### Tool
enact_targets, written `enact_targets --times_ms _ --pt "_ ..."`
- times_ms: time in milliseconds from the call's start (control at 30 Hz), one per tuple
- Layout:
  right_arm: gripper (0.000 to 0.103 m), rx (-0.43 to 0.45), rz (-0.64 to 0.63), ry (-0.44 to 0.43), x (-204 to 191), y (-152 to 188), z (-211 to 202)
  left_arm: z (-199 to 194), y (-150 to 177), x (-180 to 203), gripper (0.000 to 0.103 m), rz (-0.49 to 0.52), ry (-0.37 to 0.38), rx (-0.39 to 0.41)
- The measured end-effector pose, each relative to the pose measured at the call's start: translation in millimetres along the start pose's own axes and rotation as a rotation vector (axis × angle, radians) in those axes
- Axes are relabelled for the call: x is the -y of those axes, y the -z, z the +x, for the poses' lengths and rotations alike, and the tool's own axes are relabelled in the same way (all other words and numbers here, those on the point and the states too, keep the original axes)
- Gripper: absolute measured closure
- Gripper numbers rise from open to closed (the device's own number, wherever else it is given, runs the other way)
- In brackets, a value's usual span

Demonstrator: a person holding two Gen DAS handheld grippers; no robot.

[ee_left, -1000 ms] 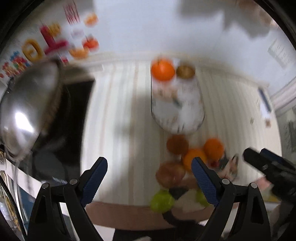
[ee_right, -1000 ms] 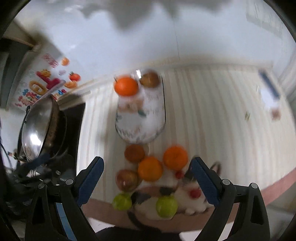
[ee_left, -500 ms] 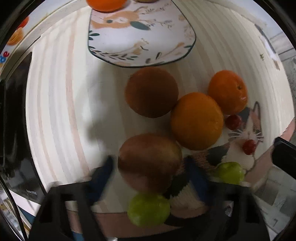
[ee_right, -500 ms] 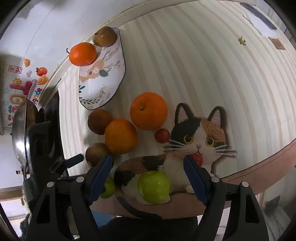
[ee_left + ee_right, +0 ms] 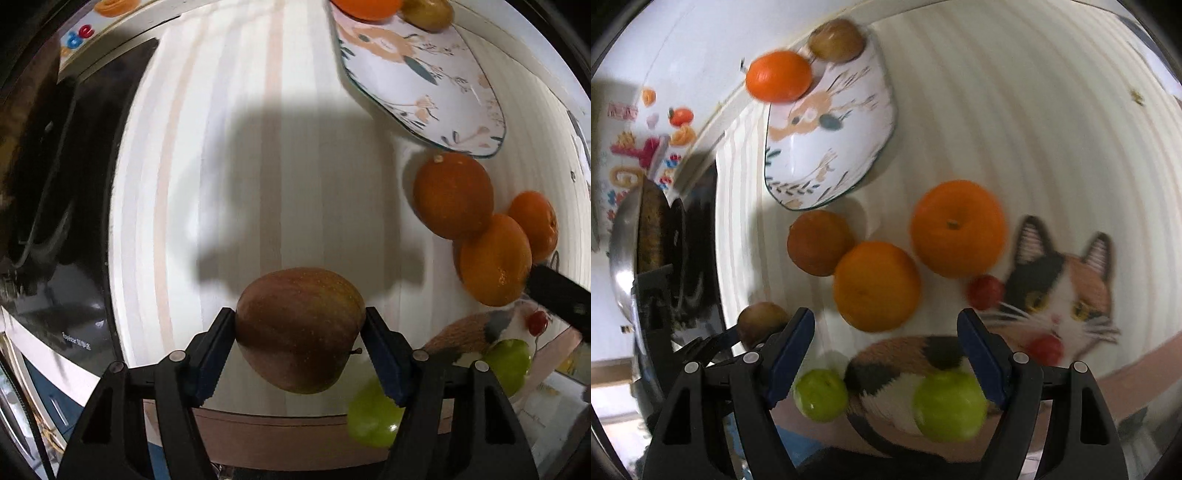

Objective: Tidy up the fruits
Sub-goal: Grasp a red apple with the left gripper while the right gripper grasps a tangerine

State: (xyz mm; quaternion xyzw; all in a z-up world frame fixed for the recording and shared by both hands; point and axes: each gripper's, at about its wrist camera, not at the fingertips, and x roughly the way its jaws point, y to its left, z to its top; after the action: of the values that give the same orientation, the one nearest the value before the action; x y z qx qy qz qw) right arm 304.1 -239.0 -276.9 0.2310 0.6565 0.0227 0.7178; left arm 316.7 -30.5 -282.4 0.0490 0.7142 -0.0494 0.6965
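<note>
Blue-padded left gripper [image 5: 300,334], pointing down, clamps the reddish apple [image 5: 300,328]; right gripper [image 5: 886,354] hangs open.

We note a striped table covering [image 5: 1015,122] bearing a calico cat print [image 5: 1060,295], a steel wok [image 5: 626,258] on a black stovetop [image 5: 74,229] beside the covering's left edge, and colourful stickers [image 5: 646,147] on the white wall [image 5: 683,40] behind.

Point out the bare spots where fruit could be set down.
Free: the near half of the plate, below its orange; the striped cloth between the plate and the black stove. Crowded: around the three oranges and the cat picture.
</note>
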Motion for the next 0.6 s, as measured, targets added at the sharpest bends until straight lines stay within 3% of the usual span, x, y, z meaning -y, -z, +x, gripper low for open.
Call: enact_targets --times_ms 67,200,333,467,600 --pt "0.022 -0.015 -0.029 0.029 -10 -4 13 0 0 -5 0.036 -0.011 0.009 0.004" --pt "0.035 -0.01 -0.075 0.096 -20 -9 27 -1 4 -10 0.036 -0.021 0.017 0.01" --pt "0.036 -0.046 -0.128 0.111 -27 0 28 -4 2 -26 0.036 -0.018 0.029 0.006" --pt "0.036 -0.107 -0.163 0.096 -30 18 35 -8 -2 -17 0.036 -0.001 0.033 0.006" --pt "0.035 -0.085 -0.16 0.097 -31 22 35 -4 -3 -21 0.036 0.0 0.029 0.005"
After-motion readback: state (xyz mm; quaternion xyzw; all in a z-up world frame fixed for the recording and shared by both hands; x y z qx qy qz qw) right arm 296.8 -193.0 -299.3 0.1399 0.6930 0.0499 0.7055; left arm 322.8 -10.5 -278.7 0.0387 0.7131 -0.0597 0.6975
